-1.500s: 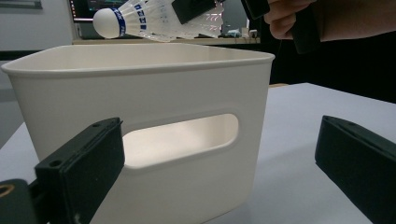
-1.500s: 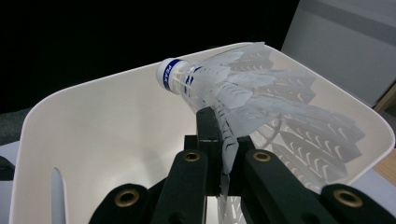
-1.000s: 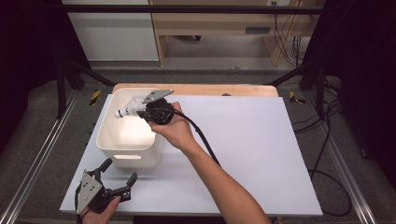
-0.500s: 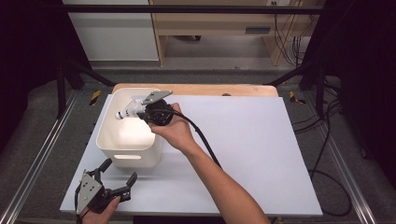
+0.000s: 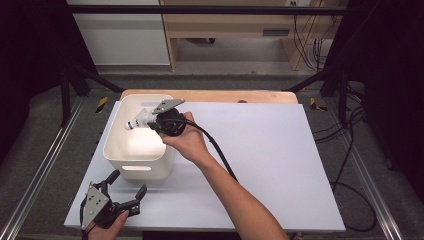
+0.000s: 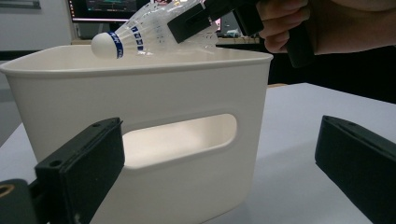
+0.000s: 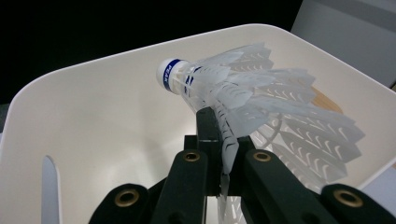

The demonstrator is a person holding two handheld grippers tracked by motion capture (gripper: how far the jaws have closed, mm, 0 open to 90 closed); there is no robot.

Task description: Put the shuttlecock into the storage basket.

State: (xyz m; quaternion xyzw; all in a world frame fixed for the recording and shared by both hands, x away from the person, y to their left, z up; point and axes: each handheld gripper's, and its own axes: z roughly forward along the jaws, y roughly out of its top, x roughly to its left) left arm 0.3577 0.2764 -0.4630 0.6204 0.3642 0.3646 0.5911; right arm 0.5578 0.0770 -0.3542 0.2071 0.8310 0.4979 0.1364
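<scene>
Over the bin (image 5: 122, 150), you are holding the shuttlecock (image 5: 139, 120) clamped in your right hand-held gripper (image 5: 156, 121), release still pending, while your left hand-held gripper (image 5: 129, 192) is waiting with jaws apart.

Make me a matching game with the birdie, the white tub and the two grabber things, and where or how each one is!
Things:
1. shuttlecock
2. white tub
3. left gripper
4. right gripper

States:
A. jaws open, held low near the table's front edge
B. stands on the table, with a handle slot in its wall
C. shut on the plastic skirt
D. held over the tub, cork tip with a blue band

Pairs: 1-D, 2-B, 3-A, 4-C
</scene>
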